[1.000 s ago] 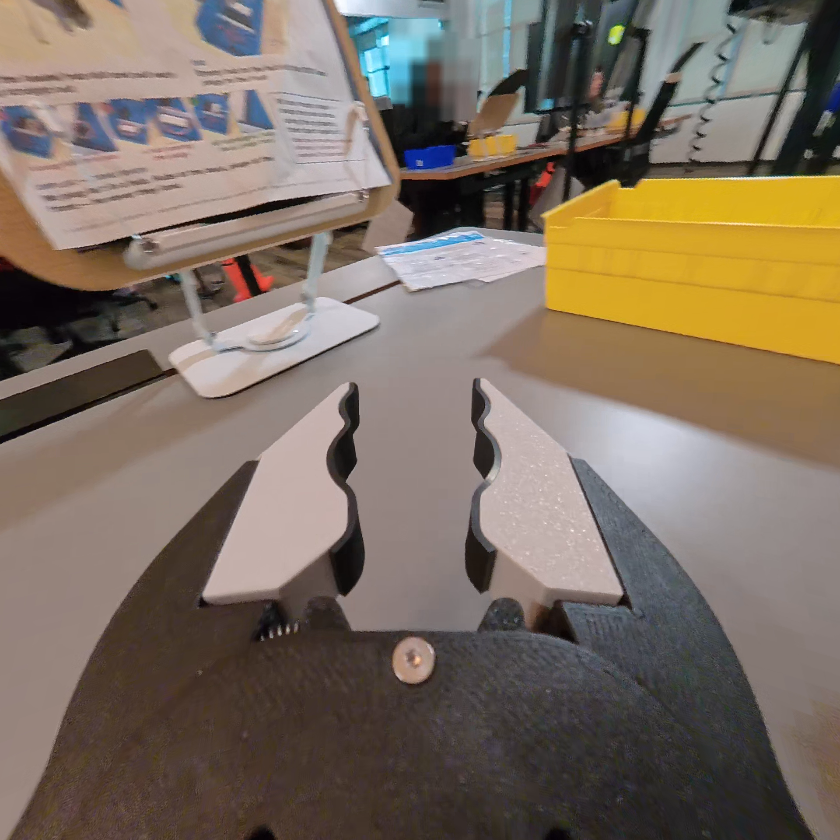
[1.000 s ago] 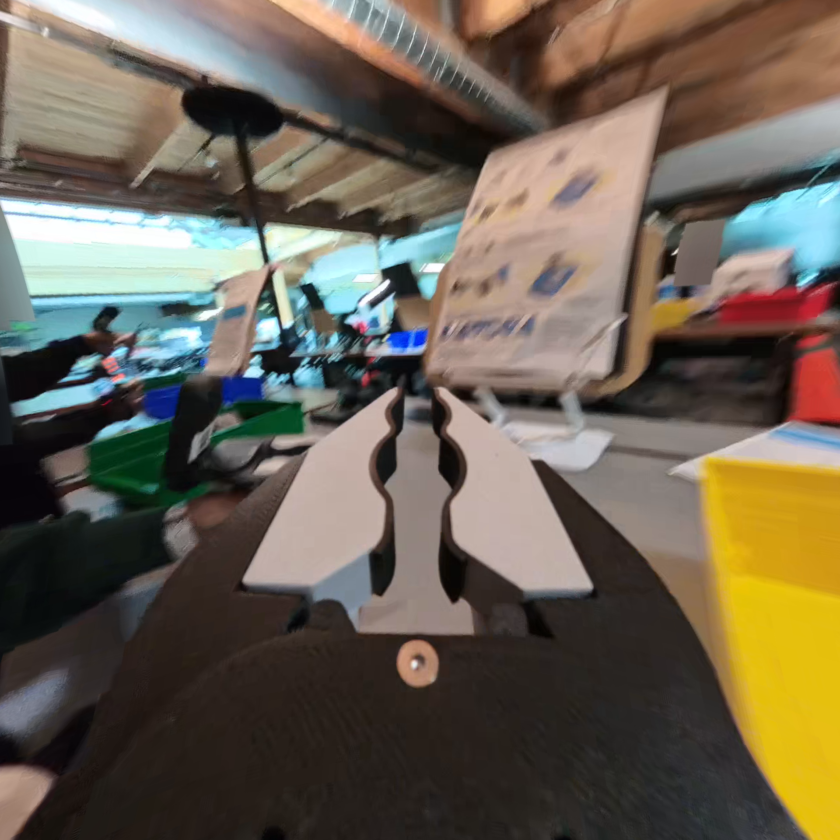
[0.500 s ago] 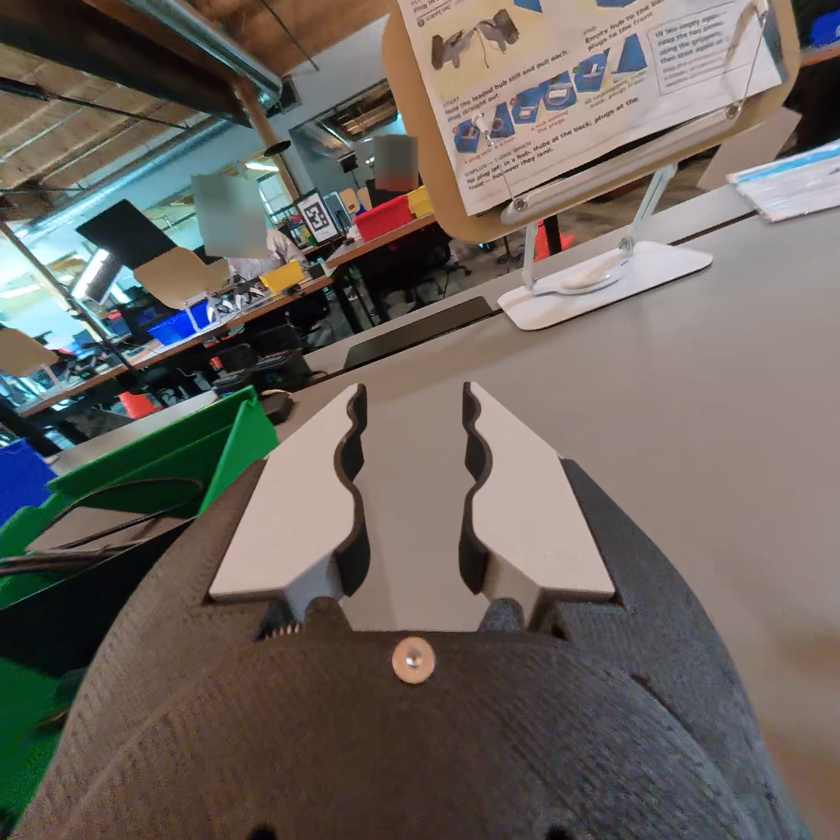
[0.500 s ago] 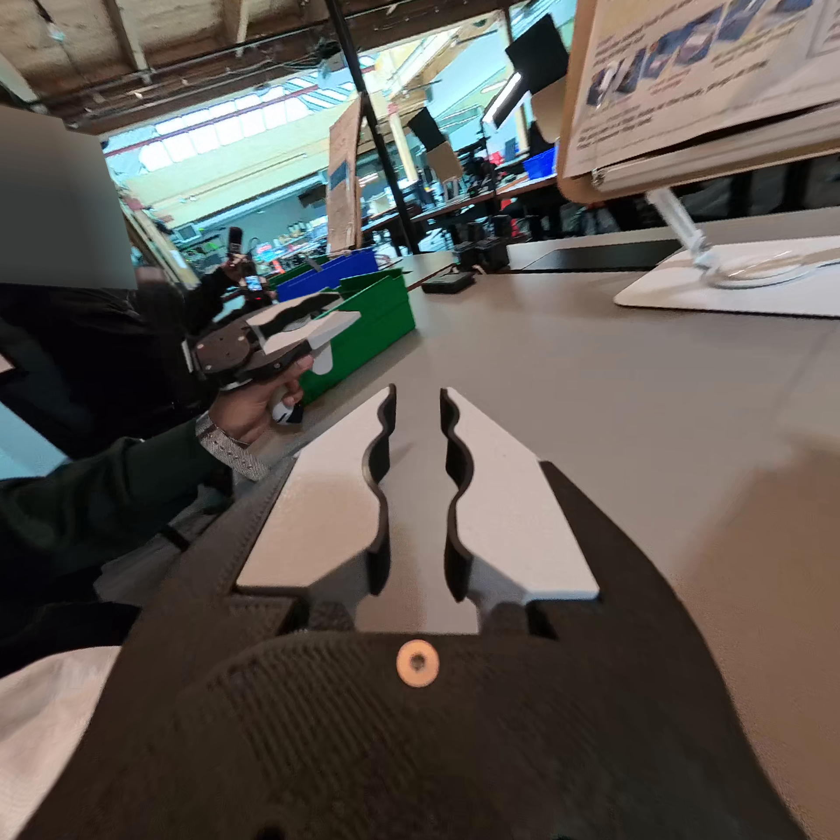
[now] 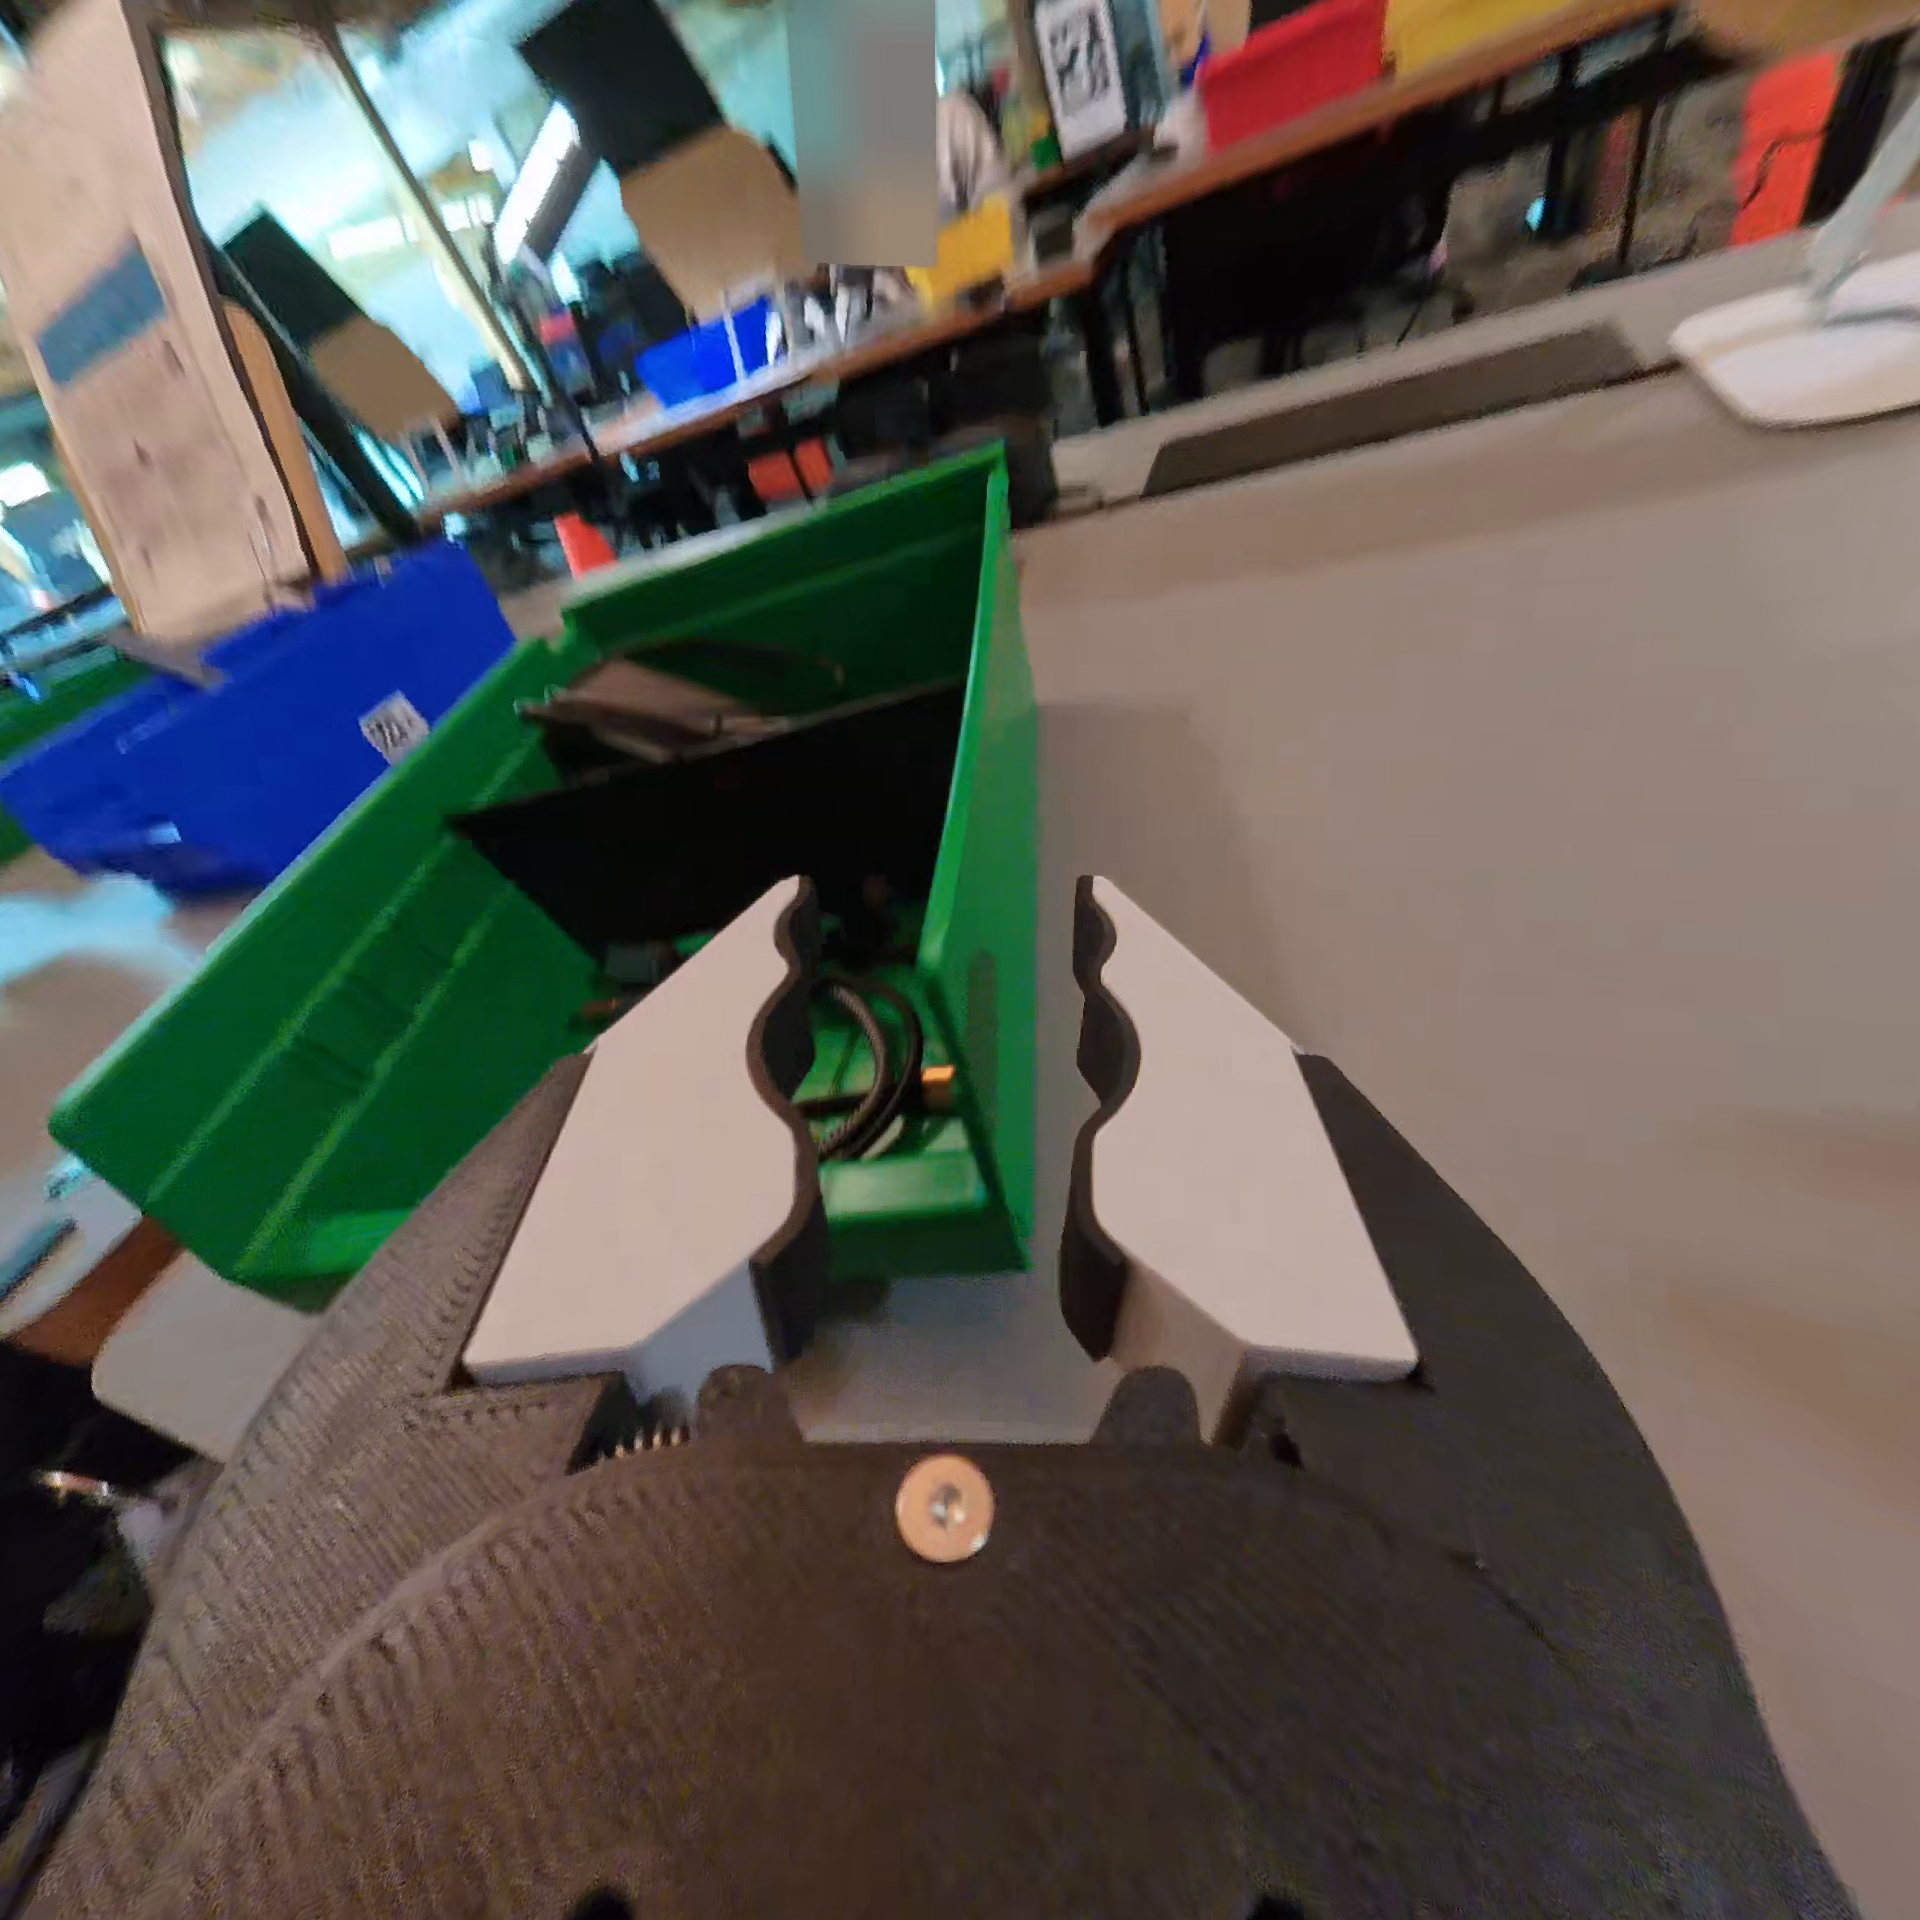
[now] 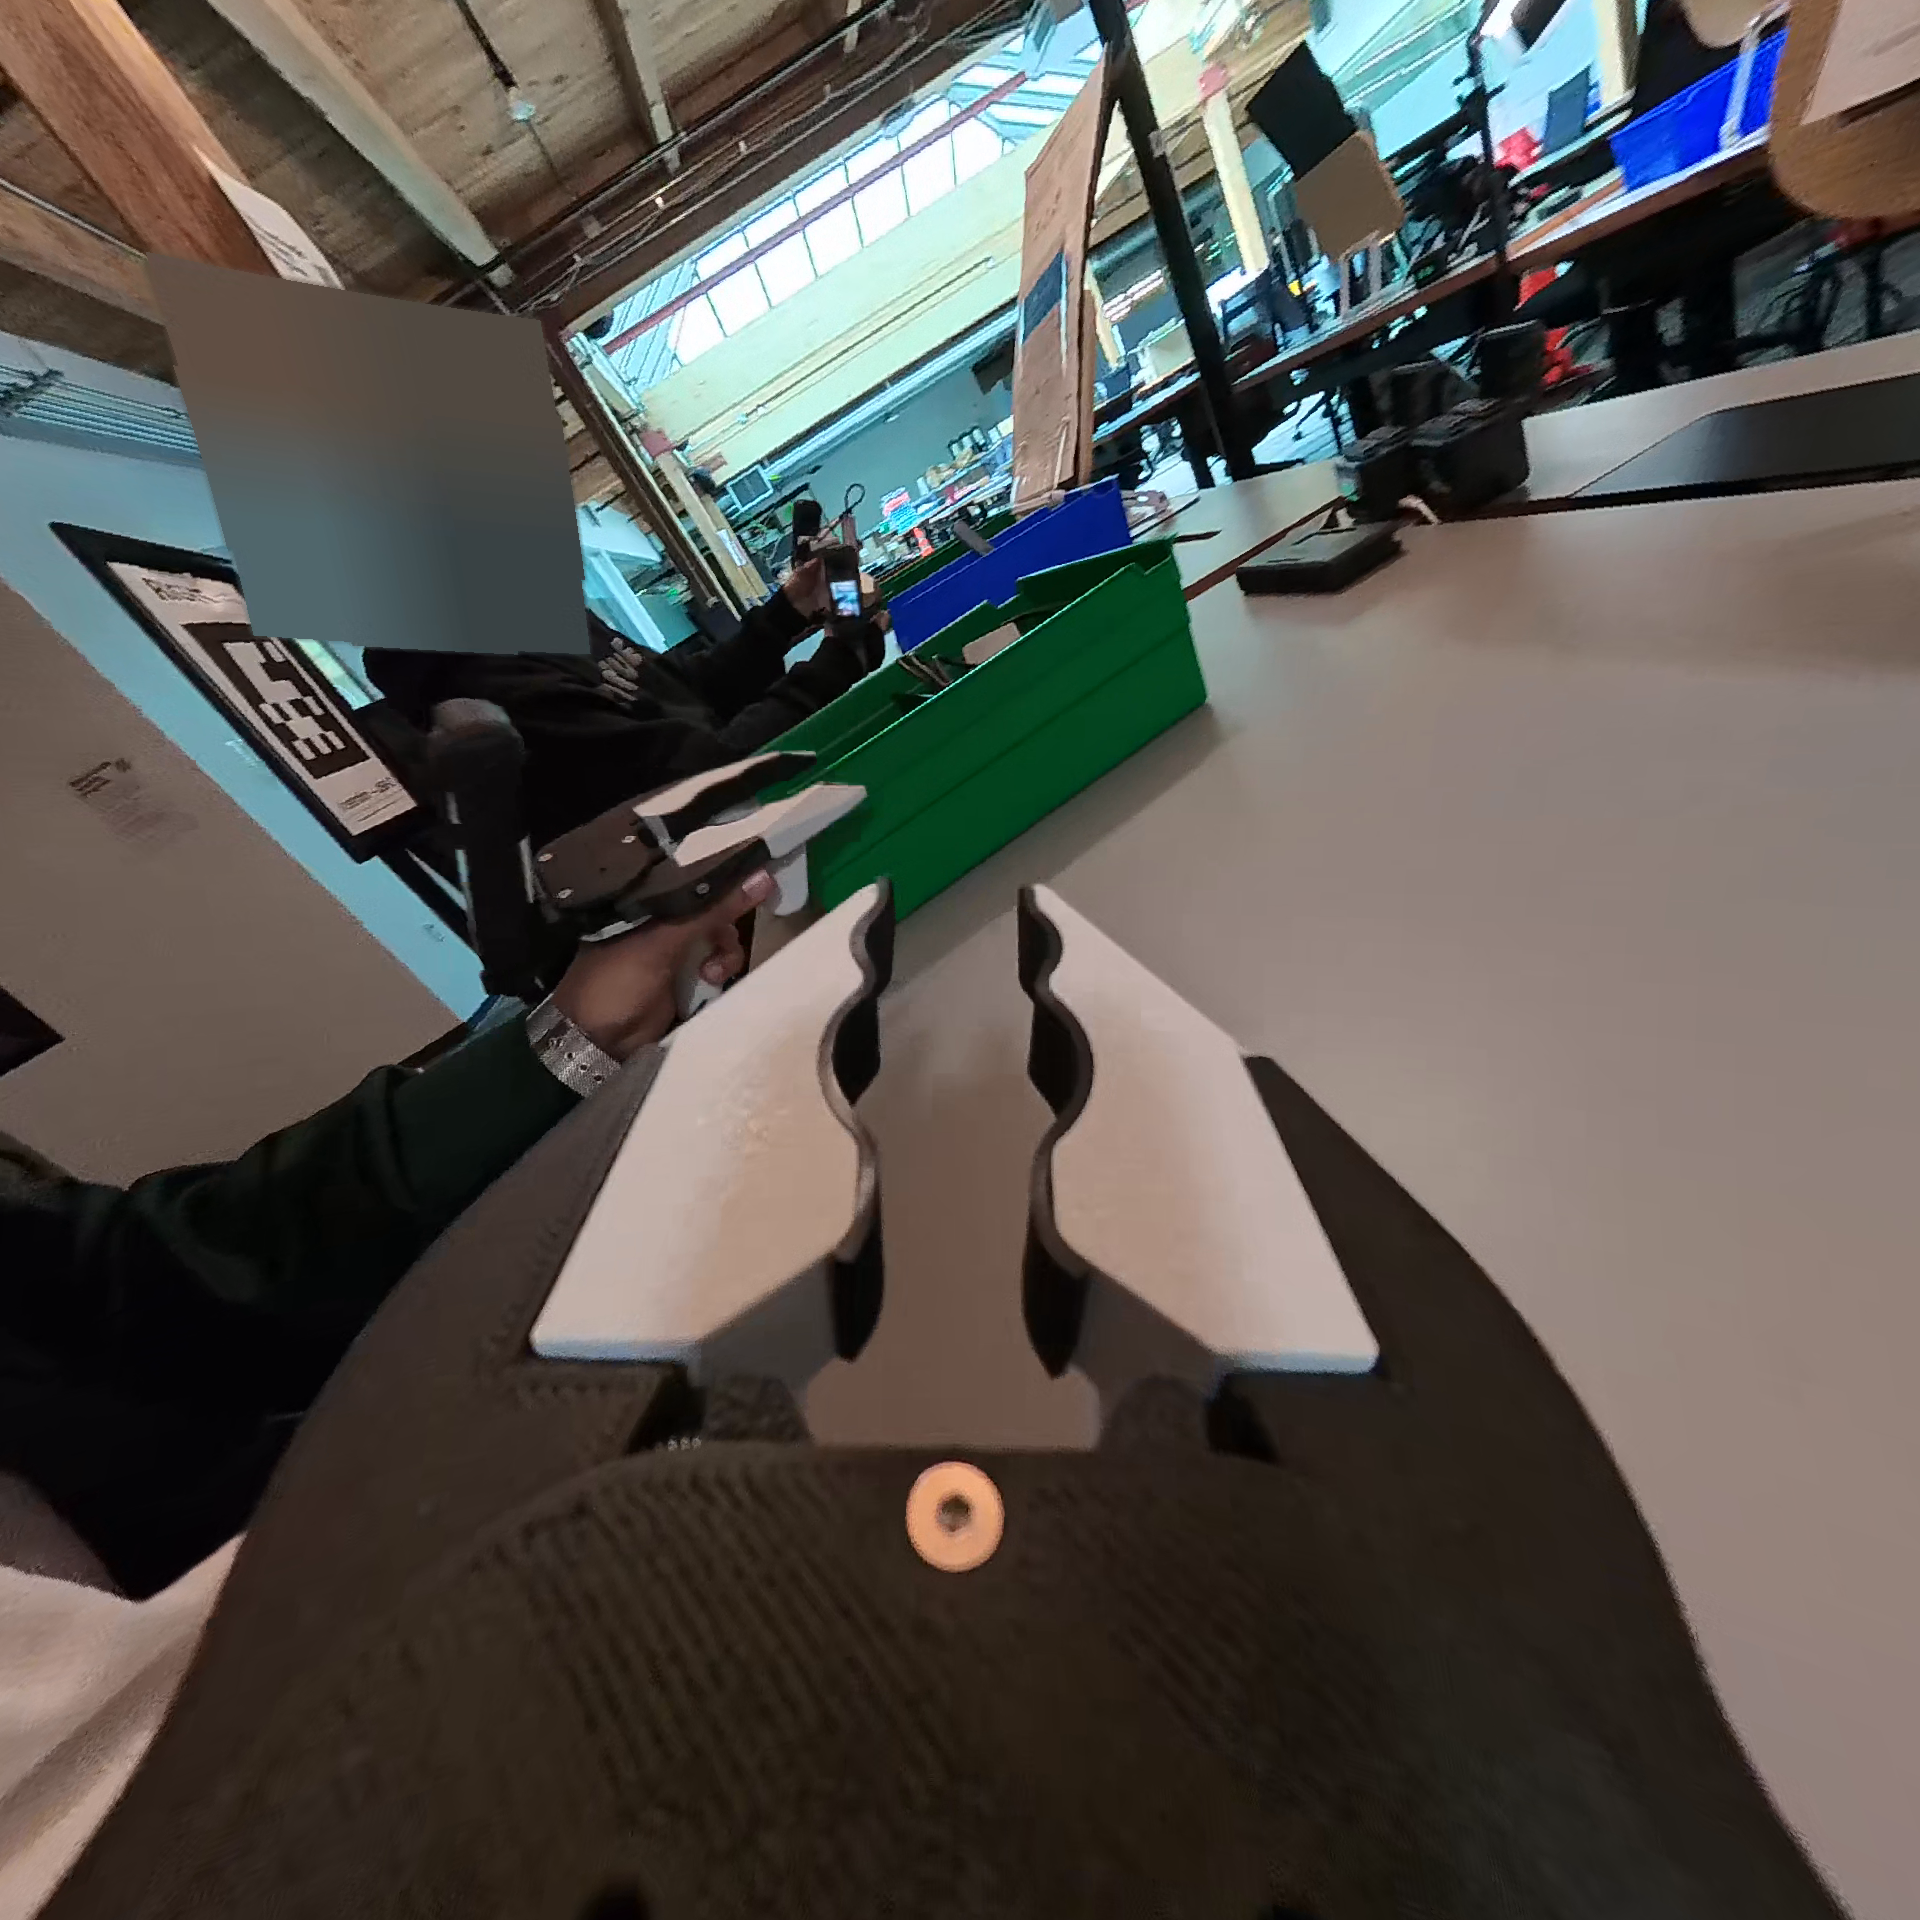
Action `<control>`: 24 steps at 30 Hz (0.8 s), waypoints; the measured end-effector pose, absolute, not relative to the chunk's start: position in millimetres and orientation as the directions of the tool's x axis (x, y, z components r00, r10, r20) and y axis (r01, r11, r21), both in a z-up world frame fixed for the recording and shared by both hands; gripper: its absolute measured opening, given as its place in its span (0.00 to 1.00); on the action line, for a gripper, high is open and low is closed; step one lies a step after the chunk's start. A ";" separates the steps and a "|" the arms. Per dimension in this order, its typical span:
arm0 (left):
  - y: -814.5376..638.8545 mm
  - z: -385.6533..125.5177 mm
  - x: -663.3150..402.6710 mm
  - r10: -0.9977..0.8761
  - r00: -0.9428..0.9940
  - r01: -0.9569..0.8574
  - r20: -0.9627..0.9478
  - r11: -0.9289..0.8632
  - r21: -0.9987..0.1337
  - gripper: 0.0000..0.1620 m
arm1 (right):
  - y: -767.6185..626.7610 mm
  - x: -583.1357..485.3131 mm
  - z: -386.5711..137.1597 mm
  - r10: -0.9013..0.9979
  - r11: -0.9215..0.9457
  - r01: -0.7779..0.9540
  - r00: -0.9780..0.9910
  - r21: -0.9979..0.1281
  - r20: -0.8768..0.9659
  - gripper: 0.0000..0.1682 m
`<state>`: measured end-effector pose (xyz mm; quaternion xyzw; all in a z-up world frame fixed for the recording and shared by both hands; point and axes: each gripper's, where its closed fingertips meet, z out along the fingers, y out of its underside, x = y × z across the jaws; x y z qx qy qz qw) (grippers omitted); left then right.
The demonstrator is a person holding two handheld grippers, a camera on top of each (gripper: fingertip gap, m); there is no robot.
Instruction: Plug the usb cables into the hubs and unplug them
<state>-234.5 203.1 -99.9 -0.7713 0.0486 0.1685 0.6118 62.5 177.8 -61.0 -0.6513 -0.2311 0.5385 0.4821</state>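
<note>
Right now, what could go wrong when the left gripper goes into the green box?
1. The left gripper hangs open right over the near corner of the green bin; its fingers might bump the wall and shove the bin across the table.
2. The black cable lies coiled in that tight corner, so it may be hard to pinch or could snag.
3. Dark flat things farther back could get knocked.

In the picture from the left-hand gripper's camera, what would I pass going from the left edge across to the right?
Blue plastic bin → green plastic bin holding a coiled black cable → bare grey tabletop → white flat stand base at the far right.
</note>
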 end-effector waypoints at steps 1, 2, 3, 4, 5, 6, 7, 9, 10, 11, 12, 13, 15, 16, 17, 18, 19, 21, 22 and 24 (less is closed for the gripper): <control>203.0 -107.6 -240.6 0.135 0.941 -0.263 -0.309 -0.281 -0.923 0.24 | 178.1 59.2 -62.2 0.821 -0.435 -0.212 0.306 -0.875 -0.482 0.14; 202.7 -113.3 -245.3 0.133 0.945 -0.250 -0.300 -0.302 -0.920 0.16 | 178.1 56.2 -63.4 0.821 -0.443 -0.206 0.298 -0.872 -0.487 0.14; 202.8 -116.6 -246.1 0.111 0.952 -0.240 -0.285 -0.306 -0.921 0.17 | 178.0 53.5 -64.4 0.819 -0.453 -0.203 0.289 -0.868 -0.495 0.14; 202.6 -116.8 -246.4 0.092 0.961 -0.225 -0.262 -0.298 -0.928 0.17 | 177.7 51.4 -65.4 0.817 -0.463 -0.200 0.281 -0.863 -0.503 0.15; 202.3 -117.6 -246.4 0.070 0.969 -0.204 -0.236 -0.301 -0.931 0.15 | 177.4 49.9 -66.3 0.815 -0.472 -0.198 0.274 -0.859 -0.511 0.15; 201.8 -117.5 -247.2 0.055 0.978 -0.176 -0.202 -0.300 -0.937 0.12 | 177.0 49.1 -67.1 0.813 -0.479 -0.196 0.270 -0.856 -0.516 0.15; 200.9 -117.0 -250.4 0.056 0.984 -0.144 -0.168 -0.297 -0.944 0.11 | 176.9 49.0 -67.7 0.810 -0.484 -0.196 0.268 -0.853 -0.521 0.16; 199.3 -117.8 -255.7 0.042 0.992 -0.098 -0.115 -0.294 -0.951 0.04 | 177.3 50.8 -67.3 0.805 -0.489 -0.204 0.267 -0.848 -0.529 0.16; 198.9 -117.4 -258.8 0.043 0.994 -0.084 -0.100 -0.289 -0.954 0.01 | 177.8 52.0 -67.1 0.803 -0.491 -0.210 0.268 -0.845 -0.533 0.16; 198.9 -117.1 -264.3 0.065 0.994 -0.071 -0.093 -0.289 -0.955 0.01 | 178.2 53.2 -67.2 0.799 -0.494 -0.214 0.269 -0.843 -0.537 0.16; 199.5 -117.1 -267.5 0.077 0.993 -0.067 -0.094 -0.292 -0.954 0.02 | 178.5 54.3 -67.7 0.796 -0.499 -0.217 0.269 -0.839 -0.542 0.16; 200.2 -116.6 -269.1 0.083 0.992 -0.072 -0.101 -0.292 -0.954 0.02 | 178.6 55.2 -68.3 0.792 -0.505 -0.220 0.268 -0.835 -0.549 0.16; 201.7 -113.4 -271.5 0.112 0.987 -0.076 -0.111 -0.283 -0.956 0.04 | 178.5 57.4 -69.0 0.783 -0.517 -0.227 0.264 -0.825 -0.563 0.17; 202.2 -108.8 -272.5 0.132 0.984 -0.079 -0.118 -0.266 -0.961 0.07 | 178.8 59.0 -69.3 0.779 -0.521 -0.231 0.264 -0.822 -0.568 0.17; 202.0 -100.8 -273.6 0.154 0.980 -0.085 -0.124 -0.237 -0.968 0.10 | 179.3 60.9 -69.6 0.775 -0.523 -0.236 0.268 -0.819 -0.572 0.17; 200.5 -89.2 -275.2 0.182 0.975 -0.093 -0.128 -0.193 -0.977 0.14 | 180.2 63.4 -69.9 0.772 -0.523 -0.241 0.274 -0.818 -0.574 0.17; 197.8 -75.5 -275.4 0.200 0.971 -0.104 -0.132 -0.143 -0.984 0.21 | 181.2 66.2 -70.2 0.767 -0.523 -0.247 0.281 -0.816 -0.576 0.17; 189.4 -45.7 -276.7 0.233 0.965 -0.112 -0.120 -0.046 -0.993 0.25 | 182.6 72.3 -70.6 0.756 -0.526 -0.263 0.291 -0.809 -0.587 0.17; 186.8 -30.7 -276.3 0.226 0.969 -0.100 -0.098 -0.004 -0.995 0.25 | 182.7 75.3 -70.7 0.751 -0.528 -0.271 0.295 -0.805 -0.592 0.18; 193.6 -5.5 -274.1 0.150 0.986 -0.081 -0.076 0.032 -0.996 0.24 | 182.1 80.8 -72.5 0.743 -0.527 -0.274 0.310 -0.804 -0.593 0.18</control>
